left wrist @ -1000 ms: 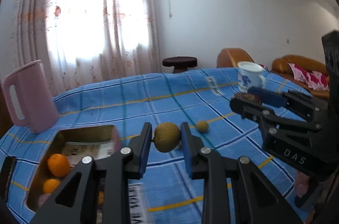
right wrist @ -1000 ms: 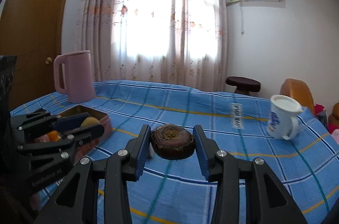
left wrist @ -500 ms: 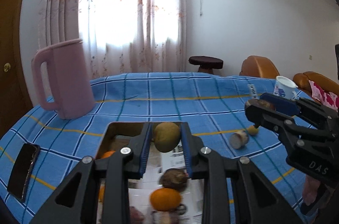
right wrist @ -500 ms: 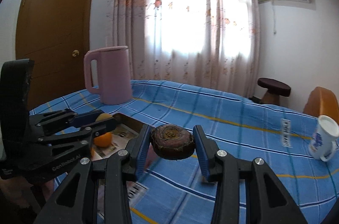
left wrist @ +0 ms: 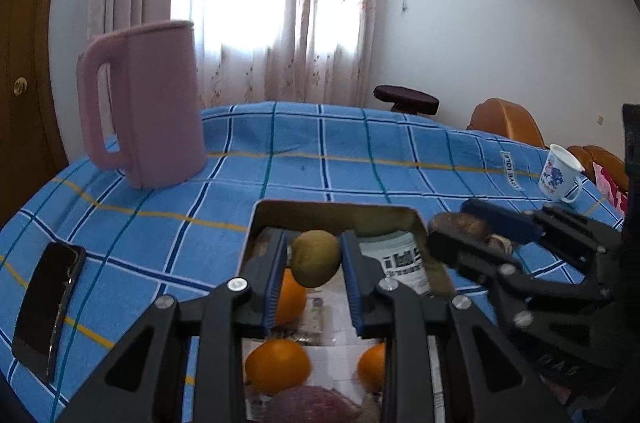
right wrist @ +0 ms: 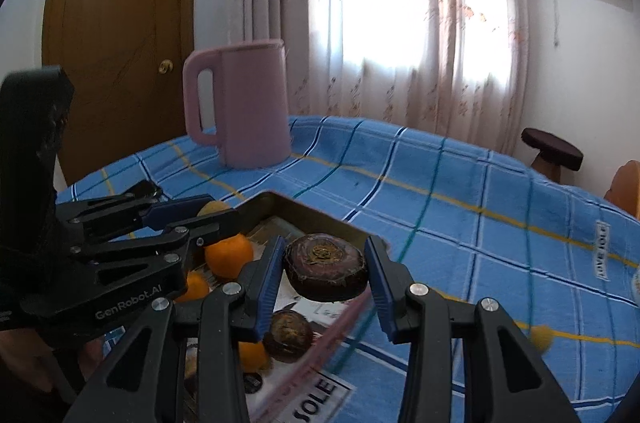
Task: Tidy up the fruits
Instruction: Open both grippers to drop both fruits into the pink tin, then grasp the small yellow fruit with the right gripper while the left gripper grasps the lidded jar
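Observation:
My left gripper point(left wrist: 315, 265) is shut on a greenish-brown fruit point(left wrist: 315, 263) and hangs over the brass tray point(left wrist: 336, 213), which holds several oranges point(left wrist: 277, 365) and a dark fruit point(left wrist: 310, 403). My right gripper point(right wrist: 325, 273) is shut on a dark brown flat fruit point(right wrist: 325, 271) above the tray's point(right wrist: 316, 213) near right rim. In the left wrist view the right gripper point(left wrist: 464, 229) comes in from the right with its dark fruit point(left wrist: 460, 225). From the right wrist view the left gripper point(right wrist: 218, 213) is at left, over an orange point(right wrist: 229, 255). A second dark fruit point(right wrist: 287, 333) lies in the tray.
A pink jug point(left wrist: 148, 107) stands behind the tray on the blue checked cloth point(left wrist: 340, 159). A black phone point(left wrist: 46, 307) lies at the left edge. A white mug point(left wrist: 560, 173) stands far right. A small yellow fruit point(right wrist: 540, 337) lies on the cloth at right.
Both grippers swung left across the table with their fruits and now hang over the tray. The jug looks nearer. Neither grip has changed.

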`<state>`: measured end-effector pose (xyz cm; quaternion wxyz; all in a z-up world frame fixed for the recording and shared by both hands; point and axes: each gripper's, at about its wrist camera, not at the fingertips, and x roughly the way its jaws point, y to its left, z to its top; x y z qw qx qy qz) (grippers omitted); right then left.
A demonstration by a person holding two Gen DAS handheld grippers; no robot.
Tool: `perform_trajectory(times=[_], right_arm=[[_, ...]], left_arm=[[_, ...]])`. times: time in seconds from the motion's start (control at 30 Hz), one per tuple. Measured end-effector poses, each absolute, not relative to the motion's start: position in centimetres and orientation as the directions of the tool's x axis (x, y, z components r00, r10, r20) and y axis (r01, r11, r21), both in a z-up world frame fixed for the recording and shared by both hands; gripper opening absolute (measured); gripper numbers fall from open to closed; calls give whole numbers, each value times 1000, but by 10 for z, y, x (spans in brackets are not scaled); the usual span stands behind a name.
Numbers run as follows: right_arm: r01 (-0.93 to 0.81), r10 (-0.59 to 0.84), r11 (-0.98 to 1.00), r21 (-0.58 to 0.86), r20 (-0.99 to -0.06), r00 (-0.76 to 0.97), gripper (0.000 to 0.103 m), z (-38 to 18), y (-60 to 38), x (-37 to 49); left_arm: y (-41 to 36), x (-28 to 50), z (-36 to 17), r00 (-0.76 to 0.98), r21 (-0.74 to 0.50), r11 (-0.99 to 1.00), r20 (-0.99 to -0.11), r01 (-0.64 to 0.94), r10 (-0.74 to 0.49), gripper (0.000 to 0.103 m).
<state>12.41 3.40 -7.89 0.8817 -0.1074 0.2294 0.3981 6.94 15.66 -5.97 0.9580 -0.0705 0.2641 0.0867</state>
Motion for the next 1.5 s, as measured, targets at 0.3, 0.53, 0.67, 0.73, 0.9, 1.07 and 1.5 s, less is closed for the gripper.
perform_trajectory(times=[0.3,0.53,0.67,0.73,0.9,1.07,1.5], right_arm=[[-777,653,630,6,-546,525,43,-95,59,127],[-771,665,636,26,-525,531,60,-84,37,122],[-725,631,688,17,-507,587,62,-74,-3,128],[-681,590,732,6,-507,629,63,-72,-26,139],[-504,439,863,20,-521,732,63,-75,-93,178],[-414,360,909,44,-582,729,63,-88,-127,207],[-466,395,875,130,-749,533,37,-127,-112,243]], left_arm=[[171,68,-67,827,-86,965,-538,-246,163,36],[163,63,-55,847,-86,963,-500,-256,181,72],[143,65,-45,864,-70,972,-476,-226,166,80],[129,68,-41,870,-60,977,-470,-203,152,80],[81,82,-35,877,2,992,-467,-129,115,80],[41,100,-37,871,49,996,-483,-76,90,82],[12,126,-51,843,87,994,-528,-66,102,82]])
